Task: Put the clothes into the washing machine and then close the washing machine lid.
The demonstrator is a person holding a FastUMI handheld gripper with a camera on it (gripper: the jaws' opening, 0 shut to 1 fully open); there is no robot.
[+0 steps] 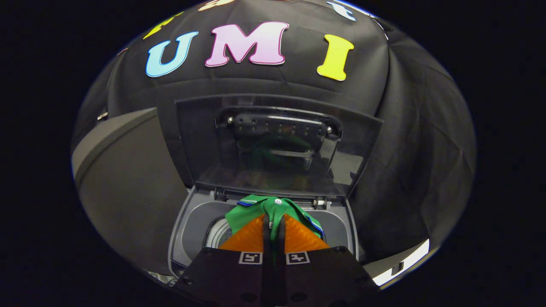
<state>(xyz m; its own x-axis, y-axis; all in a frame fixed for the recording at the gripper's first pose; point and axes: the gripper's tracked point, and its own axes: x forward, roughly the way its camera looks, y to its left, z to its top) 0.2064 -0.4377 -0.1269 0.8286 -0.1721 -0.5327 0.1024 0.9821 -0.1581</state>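
The gripper (274, 219) hangs over the open top of the washing machine (187, 221), its two fingers drawn almost together with only a thin slit between them, and a fold of the green garment (256, 209) is pinched in that slit, so the jaws are narrow and both press on the cloth. The garment drapes off the fingertips toward 12 o'clock, spreading to either side of them; its long axis runs roughly crosswise, from about 10 o'clock to about 4 o'clock of the fingers, with a blue and white trimmed edge (315, 224) trailing down at 3 to 4 o'clock and another bit of blue trim near 11 o'clock. A small pale button or snap (278, 201) sits on the cloth just ahead of the tips at 12 o'clock. The garment is above the machine's mouth, between the fingers and the hinge at the rear rim; whether any of it touches the rim cannot be told. At 9 o'clock of the fingers, a slice of the ribbed metal drum (218, 236) shows below the cloth. The lid (277, 145) stands raised beyond the garment at 12 o'clock, tilted back toward the booth's dark cloth wall, its tinted panel facing the gripper with a dark handle bar (279, 121) across its upper part.
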